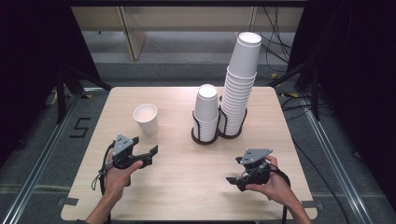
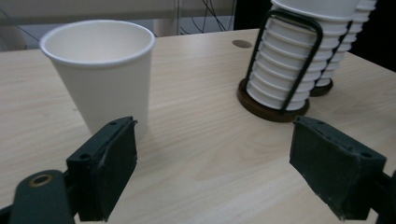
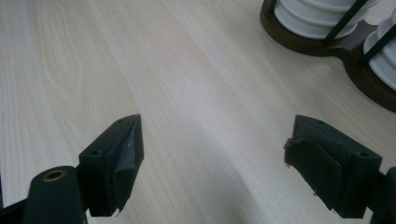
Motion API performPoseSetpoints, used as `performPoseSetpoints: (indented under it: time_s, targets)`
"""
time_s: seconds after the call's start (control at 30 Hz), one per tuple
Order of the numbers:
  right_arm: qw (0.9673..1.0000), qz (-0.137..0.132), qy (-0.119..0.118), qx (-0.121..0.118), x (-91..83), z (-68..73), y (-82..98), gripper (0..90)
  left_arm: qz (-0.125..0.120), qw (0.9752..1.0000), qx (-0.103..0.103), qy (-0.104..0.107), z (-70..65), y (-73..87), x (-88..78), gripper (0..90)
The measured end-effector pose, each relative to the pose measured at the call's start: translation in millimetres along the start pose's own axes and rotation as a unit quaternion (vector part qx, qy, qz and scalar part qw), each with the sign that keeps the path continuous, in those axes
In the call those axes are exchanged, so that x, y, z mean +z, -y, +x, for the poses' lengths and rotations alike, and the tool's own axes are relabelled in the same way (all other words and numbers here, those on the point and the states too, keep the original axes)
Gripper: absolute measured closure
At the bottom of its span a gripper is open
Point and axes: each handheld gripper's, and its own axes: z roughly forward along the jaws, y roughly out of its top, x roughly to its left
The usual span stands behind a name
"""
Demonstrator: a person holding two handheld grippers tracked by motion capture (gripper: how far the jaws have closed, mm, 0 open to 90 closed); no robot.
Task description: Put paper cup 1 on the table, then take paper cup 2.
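A single white paper cup [image 1: 145,119] stands upright on the pale wooden bench [image 1: 187,186], toward its left edge, with the left gripper [image 1: 148,154] just in front of it, jaws apart and empty. Toward the far right corner, two stacks of white paper cups [image 1: 233,93] sit in dark wire holders. The right gripper [image 1: 233,179] hovers near the front right corner, jaws spread wide, gripping nothing.

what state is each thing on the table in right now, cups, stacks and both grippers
single paper cup: upright, mouth up, empty, standing alone, not gripped
short cup stack: upside down, nested, upright in its holder
tall cup stack: upside down, nested, leaning slightly, in its holder
cup holder: standing on the table, both slots loaded
left gripper: open, nothing between the jaws, cup just ahead
right gripper: open, nothing held
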Motion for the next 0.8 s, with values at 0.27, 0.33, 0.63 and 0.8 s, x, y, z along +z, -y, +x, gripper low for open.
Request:
performPoseSetpoints:
  time_s: [0.27,0.33,0.63,0.8]
  targets:
    - [0.9998,-0.001,0.003,0.019,-4.6,-0.2,1.9,19.2,0.004,0.9996,0.006,0.026,-19.9,16.4,-8.3,14.4]
    - [0.9998,-0.012,0.007,0.016,-5.9,-3.2,1.9,19.2,0.007,0.9993,0.01,0.035,-25.7,20.3,-12.4,14.4]
    - [0.9968,-0.024,0.056,0.053,-19.3,-9.2,-4.0,19.4,0.017,0.9976,0.028,0.062,-36.7,37.4,-23.5,14.4]
    - [0.9918,-0.053,0.088,0.076,-32.6,-17.3,-12.5,19.3,0.008,0.9974,0.032,0.064,-36.8,41.6,-31.3,14.4]
